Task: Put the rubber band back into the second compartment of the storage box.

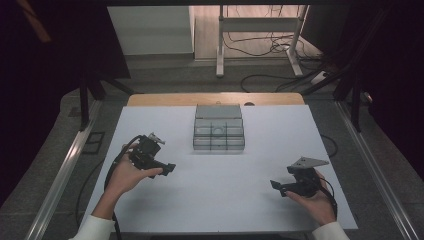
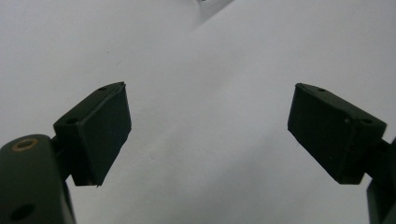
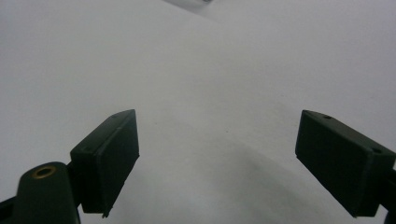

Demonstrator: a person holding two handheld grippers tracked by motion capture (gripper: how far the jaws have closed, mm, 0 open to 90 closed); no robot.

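Two tongs, both released, nothing in either. Left gripper (image 1: 169,168) sits at the near-left of the white table (image 1: 270,200), right gripper (image 1: 276,185) at the near-right; both aimed inward toward the middle. In the left gripper view the pads (image 2: 100,135) stand wide apart w/ bare table between; same in the right gripper view, pads (image 3: 109,161) spread, nothing held.

Thing to go for, as I judge it: the grey compartment box (image 1: 218,128), lid flipped back on the far side, sitting centre-far on the table. It's well apart from both tongs, further away and between them, a bit nearer the left one. Contents too small to tell.

To do this step well, I reckon: bring both in slow and level, keep jaws wide till they're past the box rim, approach from the near side so the lid doesn't get knocked. One tong steadies the box wall, other works inside. Don't shove the box, it looks light and prob slides.
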